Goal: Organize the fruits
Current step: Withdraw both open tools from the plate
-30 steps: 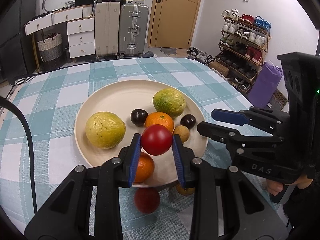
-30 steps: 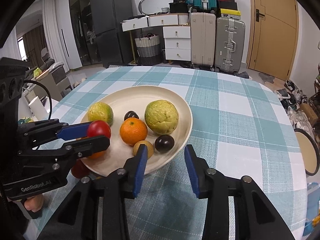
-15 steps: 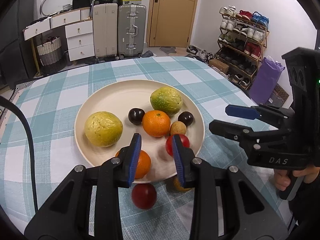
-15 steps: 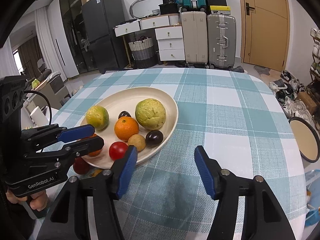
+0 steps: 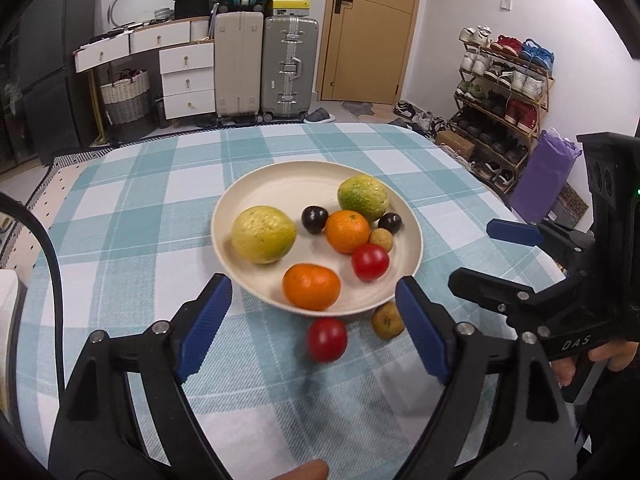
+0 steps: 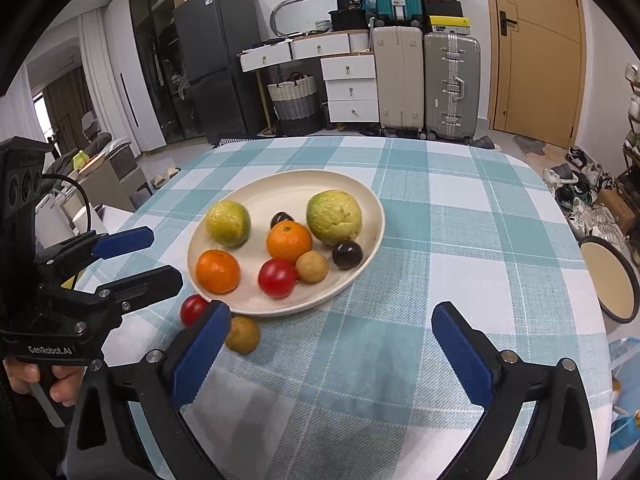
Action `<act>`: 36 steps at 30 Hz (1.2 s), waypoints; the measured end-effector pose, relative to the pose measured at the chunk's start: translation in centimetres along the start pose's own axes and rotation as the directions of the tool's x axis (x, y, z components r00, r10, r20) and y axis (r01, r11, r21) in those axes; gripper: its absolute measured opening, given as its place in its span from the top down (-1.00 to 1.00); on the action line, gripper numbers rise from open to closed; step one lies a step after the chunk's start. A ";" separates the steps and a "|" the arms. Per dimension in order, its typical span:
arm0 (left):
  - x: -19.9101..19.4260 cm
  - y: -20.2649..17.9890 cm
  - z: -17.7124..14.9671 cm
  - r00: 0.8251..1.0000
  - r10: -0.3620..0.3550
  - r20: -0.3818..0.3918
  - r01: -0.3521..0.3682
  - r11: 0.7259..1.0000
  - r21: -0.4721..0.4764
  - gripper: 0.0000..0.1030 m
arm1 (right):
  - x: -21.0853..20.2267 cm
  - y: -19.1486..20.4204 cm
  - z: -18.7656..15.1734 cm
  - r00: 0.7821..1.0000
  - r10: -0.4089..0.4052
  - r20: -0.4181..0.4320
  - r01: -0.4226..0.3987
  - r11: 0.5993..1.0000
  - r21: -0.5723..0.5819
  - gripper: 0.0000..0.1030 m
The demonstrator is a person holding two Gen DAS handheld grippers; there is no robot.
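Observation:
A cream plate [image 5: 288, 182] on the checked cloth holds two large yellow-green fruits, two oranges [image 5: 347, 231], two dark plums, a small brown fruit and a red tomato [image 5: 370, 262]. In front of the plate, on the cloth, lie a second red tomato [image 5: 326, 339] and a brown fruit [image 5: 387, 320]. My left gripper [image 5: 311, 282] hangs over the plate's near rim. Its jaws are opening and its pads touch nothing. My right gripper [image 6: 330, 309] stands to the right of the plate, jaws opening too, with nothing gripped. The brown fruit [image 6: 242, 334] lies beside its left finger.
The table's rounded edge runs close on the right, with a round stool top [image 6: 608, 276] below it. A person's hand [image 6: 52, 380] grips each handle. Suitcases, drawers and a shoe rack stand beyond the table.
The left gripper let the red tomato down onto the plate, then opened wide and drew back. The right gripper's jaws spread wider and it drew back a little.

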State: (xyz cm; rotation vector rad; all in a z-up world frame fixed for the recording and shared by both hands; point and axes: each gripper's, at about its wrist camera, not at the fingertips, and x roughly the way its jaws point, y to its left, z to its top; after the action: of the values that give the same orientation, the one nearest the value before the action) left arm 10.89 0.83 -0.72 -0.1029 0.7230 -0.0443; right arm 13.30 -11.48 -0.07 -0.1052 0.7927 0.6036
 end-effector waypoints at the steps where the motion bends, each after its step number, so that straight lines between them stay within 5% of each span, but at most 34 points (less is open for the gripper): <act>1: -0.3 0.2 -0.2 1.000 0.009 0.003 -0.009 1.000 -0.005 -0.74 | -0.1 0.4 -0.2 1.000 -0.001 -0.003 0.001 1.000 -0.012 -0.99; 4: -1.0 1.0 -1.0 1.000 0.024 0.001 -0.024 0.999 -0.036 -0.98 | 0.0 1.3 -0.5 1.000 -0.006 -0.014 0.006 0.999 -0.035 -0.99; 29: 0.3 3.4 -3.5 0.998 0.048 -0.036 -0.051 0.995 -0.082 -0.98 | 2.7 4.3 -2.1 0.993 0.039 -0.114 -0.048 0.995 -0.083 -0.97; 36: 0.4 3.7 -3.9 0.998 0.048 -0.036 -0.051 0.995 -0.088 -0.98 | 3.9 5.1 -2.2 0.986 0.059 -0.153 -0.075 0.992 -0.104 -0.48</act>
State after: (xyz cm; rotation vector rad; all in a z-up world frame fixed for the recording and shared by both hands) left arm 8.65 4.20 -4.34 -0.1697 0.7613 0.0342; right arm 11.22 -6.07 -3.61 -0.2269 0.9112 0.7094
